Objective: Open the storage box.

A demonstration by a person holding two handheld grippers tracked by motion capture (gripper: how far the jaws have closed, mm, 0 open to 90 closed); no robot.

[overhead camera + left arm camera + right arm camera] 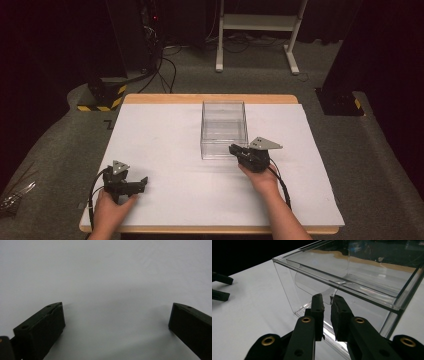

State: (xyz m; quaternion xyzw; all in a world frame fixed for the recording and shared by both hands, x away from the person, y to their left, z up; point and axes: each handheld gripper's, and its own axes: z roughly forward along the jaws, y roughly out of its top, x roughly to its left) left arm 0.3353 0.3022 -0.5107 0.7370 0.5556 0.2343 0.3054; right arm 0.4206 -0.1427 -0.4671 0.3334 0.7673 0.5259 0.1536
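Sitting mid-counter [165,150] on matte white, the clear hard-walled rectangular box [223,129] looks empty; my right claw [327,305] is nearly together at its near wall, left claw [116,315] spread apart.

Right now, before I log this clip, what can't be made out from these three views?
- High view: the right gripper is too small to tell whether its jaws touch the clear box.
- Right gripper view: the jaws stand nearly closed against the box wall; whether they pinch anything is unclear through the reflections.
- High view: small items at the left edge are dark and cut off.
- Left gripper view: the left gripper has its body cut off by the frame.
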